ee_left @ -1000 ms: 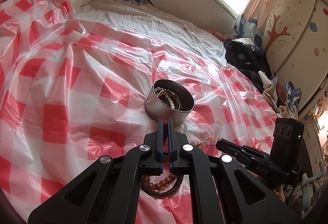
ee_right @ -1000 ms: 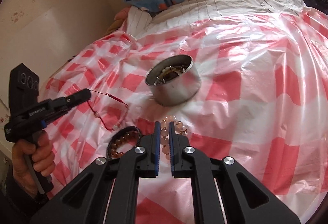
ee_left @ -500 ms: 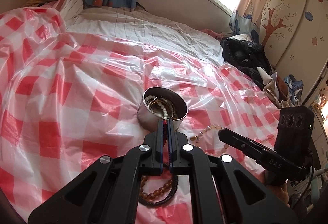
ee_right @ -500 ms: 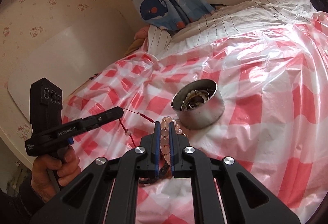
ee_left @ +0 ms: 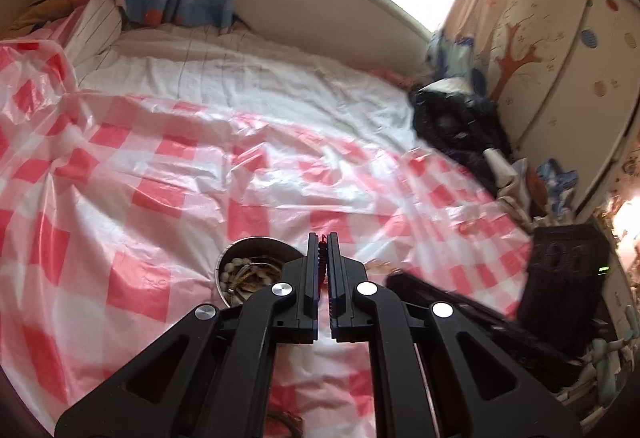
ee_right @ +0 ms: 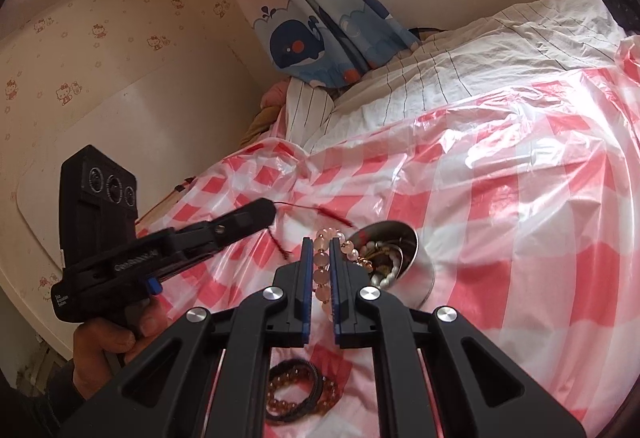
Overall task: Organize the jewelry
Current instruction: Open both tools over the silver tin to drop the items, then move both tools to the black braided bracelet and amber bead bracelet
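On the bed, over the red-and-white checked plastic sheet [ee_right: 520, 222], both of your tools have come up off the surface since a second ago, each with a piece in its grip. Your right tool [ee_right: 321, 258] is clamped on the pale pink bead bracelet [ee_right: 322, 261], which lay flat on the sheet before and now hangs between the pads just beside the rim of the metal tin [ee_right: 416, 270]. Your left tool [ee_left: 322, 258] is pinched together on the thin red string [ee_right: 320, 211]; from the right wrist view the string trails from its tip toward the tin, lifted clear of the sheet where it lay looped earlier. The tin already holds a white bead strand and other pieces, so both lifts look like carries toward it, and the pink bracelet seems the closer to a drop. The amber bead bracelet [ee_right: 296, 390], with a dark band lying against it, has stayed on the sheet below your right tool and is left to collect.
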A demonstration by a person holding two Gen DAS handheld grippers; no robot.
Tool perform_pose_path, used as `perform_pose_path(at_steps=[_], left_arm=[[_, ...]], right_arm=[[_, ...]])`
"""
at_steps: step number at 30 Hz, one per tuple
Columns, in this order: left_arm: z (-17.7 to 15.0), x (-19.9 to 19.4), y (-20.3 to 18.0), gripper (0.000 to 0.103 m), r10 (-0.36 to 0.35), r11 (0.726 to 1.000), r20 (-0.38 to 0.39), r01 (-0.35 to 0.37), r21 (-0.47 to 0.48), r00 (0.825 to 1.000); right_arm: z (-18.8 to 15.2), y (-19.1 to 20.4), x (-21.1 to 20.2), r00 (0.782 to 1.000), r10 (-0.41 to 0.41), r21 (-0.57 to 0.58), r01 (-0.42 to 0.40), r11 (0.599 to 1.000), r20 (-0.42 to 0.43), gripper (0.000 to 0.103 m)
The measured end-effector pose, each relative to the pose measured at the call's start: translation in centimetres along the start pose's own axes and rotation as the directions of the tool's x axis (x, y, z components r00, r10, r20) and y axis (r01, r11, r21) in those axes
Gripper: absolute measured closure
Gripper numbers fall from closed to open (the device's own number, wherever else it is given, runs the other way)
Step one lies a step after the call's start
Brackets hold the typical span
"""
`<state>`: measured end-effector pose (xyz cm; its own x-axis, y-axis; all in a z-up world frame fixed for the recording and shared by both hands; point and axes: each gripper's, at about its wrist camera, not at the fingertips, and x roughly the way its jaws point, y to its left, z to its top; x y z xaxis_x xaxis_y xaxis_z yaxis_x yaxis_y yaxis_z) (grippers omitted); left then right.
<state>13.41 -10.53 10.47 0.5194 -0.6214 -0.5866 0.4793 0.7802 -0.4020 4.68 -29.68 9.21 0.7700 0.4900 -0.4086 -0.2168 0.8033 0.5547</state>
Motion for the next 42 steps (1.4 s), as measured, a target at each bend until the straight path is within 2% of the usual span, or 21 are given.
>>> perform_pose_path(at_steps=[2, 3, 8, 9, 12, 14, 18, 22, 28, 33, 35, 37, 39, 42], left_arm=[[-0.2, 2.8, 1.6, 0.099, 0.066, 0.997, -0.092, -0.068, -0.023, 0.994], [-0.3, 3.3, 2.2, 0.099, 0.091, 0.995, -0.104, -0.094, -0.034, 0.990], [-0.4, 2.0, 5.2, 0.095, 0.131, 0.986, -0.076, -0.138, -0.093, 0.988], [-0.3, 1.5, 5.6, 0.094, 0.130, 0.985, -0.065, -0.137, -0.105, 0.989], [-0.3, 0.4, 5.7, 0.091, 0.134, 0.985, -0.050, -0.138, -0.099, 0.990], [-0.7, -0.3, 5.4, 0.084, 0.132, 0.987, -0.050, -0.136, -0.090, 0.990], [-2.8, -1.8, 4.6, 0.078, 0.133, 0.990, -0.073, -0.137, -0.046, 0.988], [-6.4, -3.4, 4.2, 0.076, 0.154, 0.988, -0.124, -0.155, 0.006, 0.980], [-11.1, -4.8, 3.3, 0.076, 0.201, 0.978, -0.183, -0.188, 0.087, 0.962], [-12.7, -3.7, 3.3, 0.076, 0.240, 0.969, -0.211, -0.219, 0.118, 0.948], [-13.1, -3.1, 3.5, 0.076, 0.249, 0.967, -0.222, -0.229, 0.114, 0.943], [-13.5, -2.7, 3.6, 0.076, 0.248, 0.968, -0.221, -0.231, 0.097, 0.943], [-13.7, -2.5, 3.7, 0.076, 0.244, 0.969, -0.208, -0.231, 0.082, 0.947], [-13.9, -2.6, 3.9, 0.075, 0.235, 0.972, -0.191, -0.229, 0.056, 0.953]], right_arm=[[0.7, -0.1, 0.8, 1.000, -0.001, -0.006, 0.001, 1.000, -0.006, 0.095], [1.0, -0.1, 1.4, 1.000, 0.001, -0.008, -0.001, 1.000, -0.012, 0.094], [1.9, -0.5, 4.4, 0.997, 0.044, 0.015, -0.043, 0.999, -0.059, 0.094], [2.0, -0.6, 5.0, 0.997, 0.003, 0.006, -0.002, 1.000, -0.076, 0.094], [1.3, -1.8, 6.4, 0.976, -0.172, -0.024, 0.170, 0.985, -0.132, 0.058], [0.8, -3.1, 6.1, 0.963, -0.229, -0.007, 0.230, 0.973, -0.142, 0.058], [0.5, -4.1, 4.3, 0.963, -0.234, 0.043, 0.241, 0.970, -0.132, 0.058], [-1.8, -3.8, 1.9, 0.966, -0.222, 0.078, 0.234, 0.969, -0.135, 0.052], [-7.5, -1.5, -0.9, 0.951, -0.252, 0.060, 0.266, 0.962, -0.178, 0.046], [-11.5, -1.0, -1.5, 0.943, -0.265, 0.085, 0.286, 0.954, -0.201, 0.041], [-12.0, -0.3, -1.2, 0.938, -0.293, 0.044, 0.305, 0.951, -0.184, 0.034], [-12.3, 0.3, -0.6, 0.937, -0.304, 0.008, 0.310, 0.951, -0.174, 0.028], [-12.4, 0.4, -0.2, 0.932, -0.319, -0.016, 0.321, 0.947, -0.170, 0.027], [-12.4, 0.3, -0.3, 0.939, -0.307, -0.010, 0.309, 0.951, -0.157, 0.027]])
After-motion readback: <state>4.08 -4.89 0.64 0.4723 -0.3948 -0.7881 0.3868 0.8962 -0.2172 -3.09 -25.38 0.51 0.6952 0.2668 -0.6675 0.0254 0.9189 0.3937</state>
